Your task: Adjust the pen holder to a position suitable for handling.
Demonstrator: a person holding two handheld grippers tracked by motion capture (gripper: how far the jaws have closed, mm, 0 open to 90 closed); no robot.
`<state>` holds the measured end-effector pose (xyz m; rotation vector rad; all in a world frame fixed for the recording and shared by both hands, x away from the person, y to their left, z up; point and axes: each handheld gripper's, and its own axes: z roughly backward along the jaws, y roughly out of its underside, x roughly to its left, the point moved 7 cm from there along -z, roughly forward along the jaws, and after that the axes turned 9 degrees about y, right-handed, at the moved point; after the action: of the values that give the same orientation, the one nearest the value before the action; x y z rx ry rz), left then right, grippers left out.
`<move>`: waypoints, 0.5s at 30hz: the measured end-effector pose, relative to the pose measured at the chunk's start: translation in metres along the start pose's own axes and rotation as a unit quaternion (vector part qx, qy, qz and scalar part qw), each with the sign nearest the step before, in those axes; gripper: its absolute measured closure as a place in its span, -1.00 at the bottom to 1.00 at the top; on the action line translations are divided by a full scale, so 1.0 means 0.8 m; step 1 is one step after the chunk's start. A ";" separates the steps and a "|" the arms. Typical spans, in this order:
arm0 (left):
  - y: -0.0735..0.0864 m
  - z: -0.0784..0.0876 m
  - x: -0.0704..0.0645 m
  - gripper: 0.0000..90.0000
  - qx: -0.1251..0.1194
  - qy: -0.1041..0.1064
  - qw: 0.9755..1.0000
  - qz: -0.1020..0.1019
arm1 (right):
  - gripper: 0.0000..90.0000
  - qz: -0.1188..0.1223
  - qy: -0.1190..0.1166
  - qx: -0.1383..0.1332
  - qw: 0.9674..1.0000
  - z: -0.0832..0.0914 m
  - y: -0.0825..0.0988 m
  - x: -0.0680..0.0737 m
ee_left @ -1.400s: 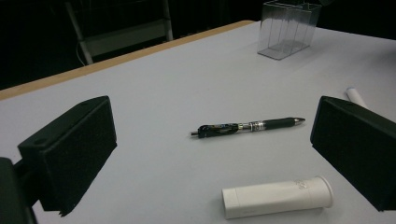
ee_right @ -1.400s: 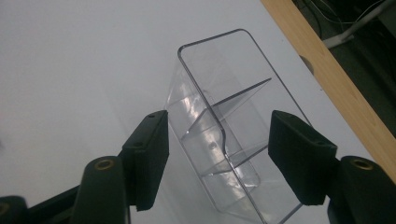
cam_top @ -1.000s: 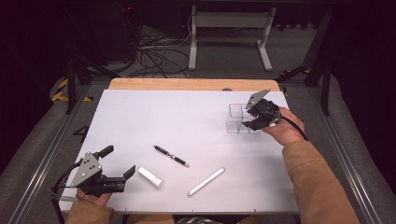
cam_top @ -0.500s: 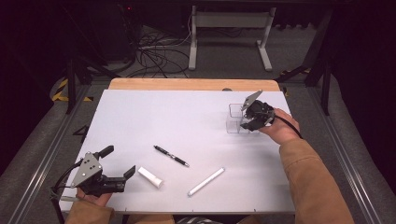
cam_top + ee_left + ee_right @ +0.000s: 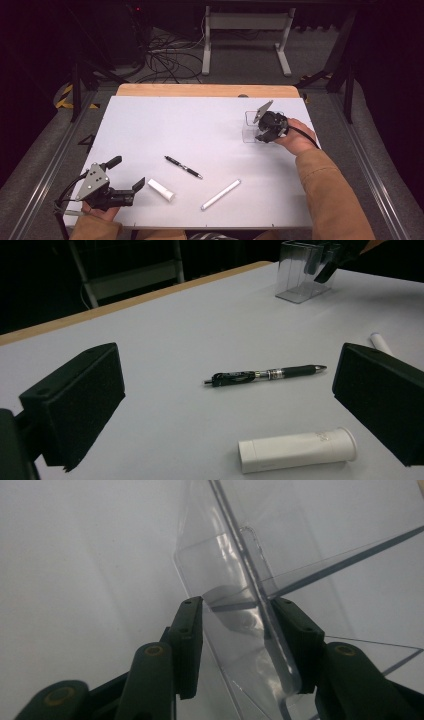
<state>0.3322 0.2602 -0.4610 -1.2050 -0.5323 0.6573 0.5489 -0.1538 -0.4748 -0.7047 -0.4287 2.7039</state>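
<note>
Near the far right table edge (image 5: 150,102), right gripper (image 5: 264,134) straddling clear box (image 5: 250,131) wall, not pinching; left gripper (image 5: 131,192) spread wide near pen (image 5: 265,374).

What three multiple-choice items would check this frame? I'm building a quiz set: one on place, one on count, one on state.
1. Where is the clear box?
A. far right of the table
B. near left corner
C. on the floor

2. How many white things lie on the table?
A. none
B. two
C. five

3. How do the left gripper's jaws stand?
A. shut on the pen
B. shut on nothing
C. wide open

Key: 1 A, it stands at the right gripper; 2 B, a white tube and a white marker; 3 C, the pen lies untouched beyond the spread jaws.
</note>
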 end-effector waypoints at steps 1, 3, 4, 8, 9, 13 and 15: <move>0.000 0.000 0.000 -0.98 0.000 0.000 1.000 0.000 | 0.39 0.000 -0.004 0.003 1.000 -0.002 0.000 0.003; 0.000 0.000 0.000 -0.98 0.001 0.000 1.000 0.000 | 0.49 0.005 -0.007 0.008 1.000 -0.002 0.000 0.005; 0.000 0.000 0.000 -0.98 0.001 0.000 1.000 0.000 | 0.50 0.011 -0.010 0.008 1.000 -0.002 0.000 0.005; 0.000 0.000 0.000 -0.98 0.000 0.000 1.000 0.000 | 0.56 0.016 -0.013 0.003 1.000 0.001 0.000 0.004; 0.000 0.000 0.000 -0.98 0.000 0.000 1.000 0.000 | 0.59 0.012 -0.014 0.003 1.000 0.003 0.000 0.005; 0.000 0.000 -0.001 -0.98 0.001 0.001 1.000 0.000 | 0.93 0.028 -0.017 0.006 0.999 0.010 0.002 0.010; 0.000 0.000 -0.001 -0.98 0.001 0.001 1.000 0.000 | 0.92 0.027 -0.022 -0.002 0.999 0.016 -0.001 0.012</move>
<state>0.3321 0.2595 -0.4609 -1.2045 -0.5299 0.6567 0.5348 -0.1520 -0.4679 -0.6680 -0.4309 2.7738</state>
